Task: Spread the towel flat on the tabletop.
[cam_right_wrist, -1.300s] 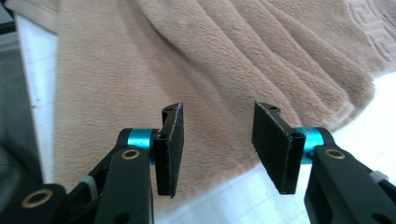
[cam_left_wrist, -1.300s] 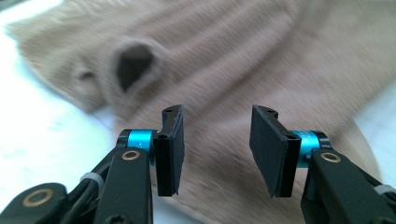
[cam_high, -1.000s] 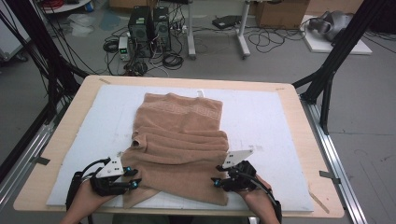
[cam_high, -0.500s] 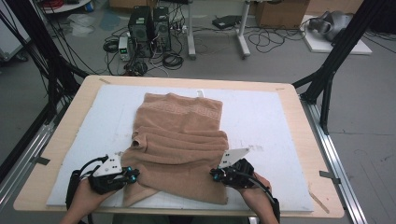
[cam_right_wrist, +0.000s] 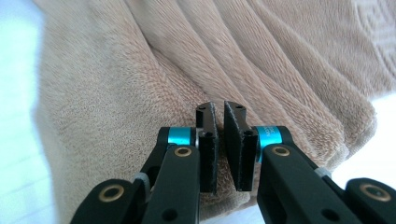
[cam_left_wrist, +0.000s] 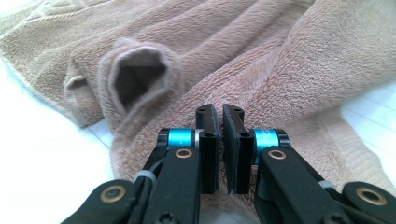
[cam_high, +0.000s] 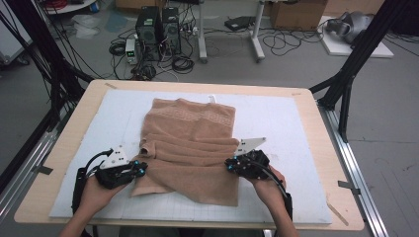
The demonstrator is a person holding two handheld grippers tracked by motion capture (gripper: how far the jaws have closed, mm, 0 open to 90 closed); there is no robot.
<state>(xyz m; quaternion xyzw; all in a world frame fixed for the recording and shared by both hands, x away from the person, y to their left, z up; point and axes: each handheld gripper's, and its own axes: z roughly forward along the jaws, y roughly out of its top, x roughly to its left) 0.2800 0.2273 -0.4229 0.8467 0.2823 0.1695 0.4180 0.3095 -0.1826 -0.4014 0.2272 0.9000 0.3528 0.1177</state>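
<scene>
Both pairs of jaws stand nearly together, each pinching a thin layer of a tan terry towel [cam_high: 190, 148]. Seen from the left gripper view, the left gripper [cam_left_wrist: 220, 140] has its two black pads almost meeting, with only a narrow slit between them, and the towel's fabric gathers right at their tips; its jaws have just been closing on the cloth. Beside it, a fold of the towel curls up into a small open tube. From the right gripper view, the right gripper [cam_right_wrist: 220, 140] shows the same narrow slit, its pads clamped at the edge of several soft ridges of bunched fabric. Looking down from the high view, the towel lies in the middle of a white mat [cam_high: 296, 123] that covers a light wooden table [cam_high: 74, 118]. Its far half lies flat, while its near half is rumpled into folds. The left gripper [cam_high: 139, 170] grips the near left edge of the towel, and the right gripper [cam_high: 230, 164] grips the near right edge, with a hand behind each.
</scene>
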